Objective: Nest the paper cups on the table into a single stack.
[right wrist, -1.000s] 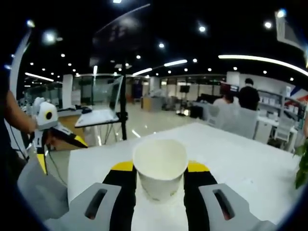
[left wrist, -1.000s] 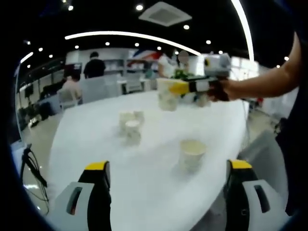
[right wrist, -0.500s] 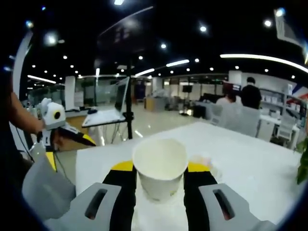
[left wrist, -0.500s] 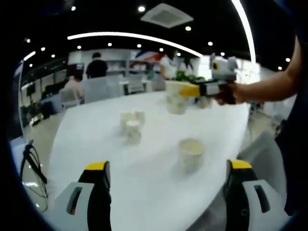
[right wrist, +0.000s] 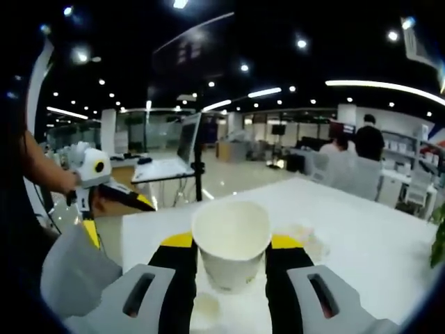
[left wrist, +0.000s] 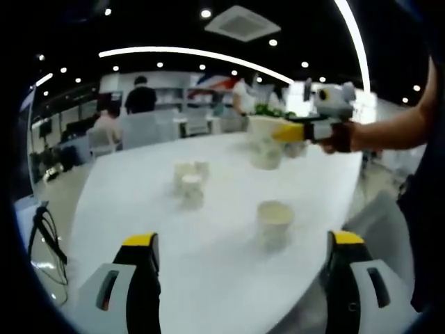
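Now a paper cup (right wrist: 231, 243) is held between the right gripper (right wrist: 231, 261) jaws above the table (left wrist: 208, 243); the left gripper (left wrist: 240, 278) is kept wide. If lowered off-centre over the lone cup (left wrist: 274, 223) on the table, that cup could be tipped.

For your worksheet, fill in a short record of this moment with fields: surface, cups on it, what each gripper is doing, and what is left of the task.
surface: white table
cups on it: single cup near the table's edge; cluster of cups farther back
right gripper: shut on held cup, carried above the table
left gripper: open, empty, low over the near table edge
task left: cups not yet nested into one stack
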Available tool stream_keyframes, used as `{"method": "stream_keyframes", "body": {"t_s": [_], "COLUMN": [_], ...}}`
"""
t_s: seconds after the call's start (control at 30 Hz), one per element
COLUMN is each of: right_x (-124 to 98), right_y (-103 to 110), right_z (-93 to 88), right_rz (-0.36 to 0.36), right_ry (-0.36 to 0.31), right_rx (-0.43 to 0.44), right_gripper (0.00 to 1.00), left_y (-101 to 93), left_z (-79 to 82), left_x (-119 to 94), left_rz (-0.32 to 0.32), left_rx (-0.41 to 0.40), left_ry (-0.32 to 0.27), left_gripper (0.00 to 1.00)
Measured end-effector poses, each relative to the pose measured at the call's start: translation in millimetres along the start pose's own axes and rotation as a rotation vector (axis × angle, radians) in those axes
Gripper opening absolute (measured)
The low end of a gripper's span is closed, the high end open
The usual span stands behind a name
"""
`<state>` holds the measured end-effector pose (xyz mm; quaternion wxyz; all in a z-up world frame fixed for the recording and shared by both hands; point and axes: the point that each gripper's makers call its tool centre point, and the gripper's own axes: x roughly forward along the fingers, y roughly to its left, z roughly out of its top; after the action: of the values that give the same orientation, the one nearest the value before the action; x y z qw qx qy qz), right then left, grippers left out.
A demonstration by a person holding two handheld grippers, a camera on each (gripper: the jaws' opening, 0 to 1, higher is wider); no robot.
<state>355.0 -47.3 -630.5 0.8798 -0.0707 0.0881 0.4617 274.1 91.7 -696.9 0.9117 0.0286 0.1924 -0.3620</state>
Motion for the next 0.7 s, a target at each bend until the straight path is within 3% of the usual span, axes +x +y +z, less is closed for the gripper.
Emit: {"method": "stream_keyframes", "body": {"t_s": [0.7], "right_x": [-21.1], "right_y": [38.0], "right_z": [-5.7], "right_rz": [0.047], "right_ry": [-0.007], "right_rx": [0.003], "right_gripper": [0.35], "left_y": [2.8], "left_z": [0.7], "left_x": [2.0], "left_rz": [-0.011], "left_rx": [-0.006], "left_ry": [0.001], "left_gripper": [0.99]}}
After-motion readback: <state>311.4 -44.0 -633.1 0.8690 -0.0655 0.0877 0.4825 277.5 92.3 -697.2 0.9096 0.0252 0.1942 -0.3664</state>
